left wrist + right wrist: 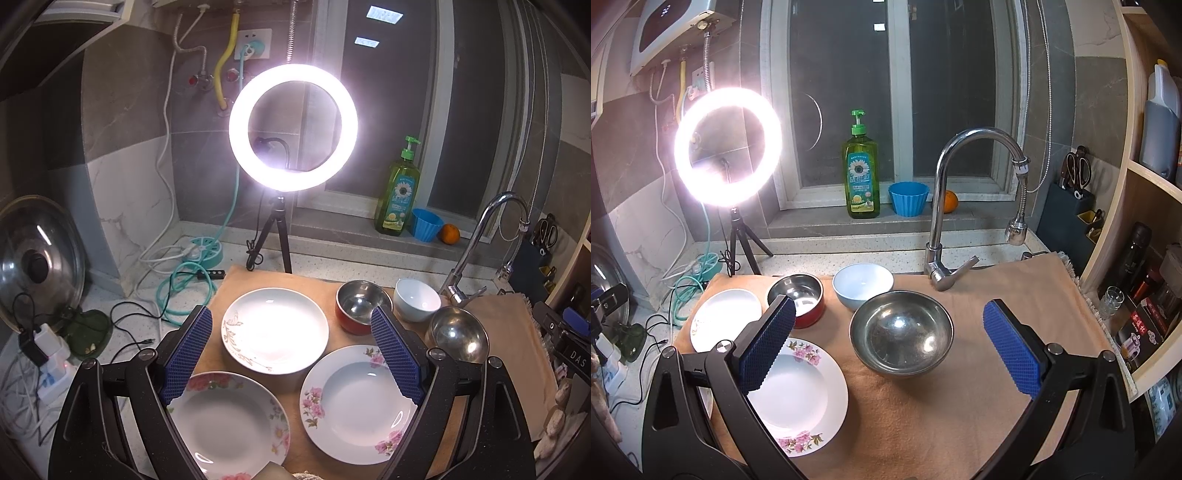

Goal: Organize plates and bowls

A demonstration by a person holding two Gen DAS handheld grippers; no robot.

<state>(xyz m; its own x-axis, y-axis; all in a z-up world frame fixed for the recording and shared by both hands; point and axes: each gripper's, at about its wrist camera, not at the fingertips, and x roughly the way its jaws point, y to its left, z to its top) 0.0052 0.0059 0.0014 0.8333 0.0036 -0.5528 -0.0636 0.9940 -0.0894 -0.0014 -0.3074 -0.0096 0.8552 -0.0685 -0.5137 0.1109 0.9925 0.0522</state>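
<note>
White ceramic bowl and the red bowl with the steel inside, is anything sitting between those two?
Nothing: in the right wrist view only bare tan cloth shows between the white ceramic bowl and the red steel-lined bowl.

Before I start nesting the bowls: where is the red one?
The red bowl sits at the back of the tan cloth, between the gold-trimmed plate on its left and the white bowl on its right.

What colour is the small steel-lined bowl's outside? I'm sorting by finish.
Red bowl, clearest in the right wrist view.

Speckled counter (849,258) carries tan cloth (960,387), perhaps a towel.
</note>
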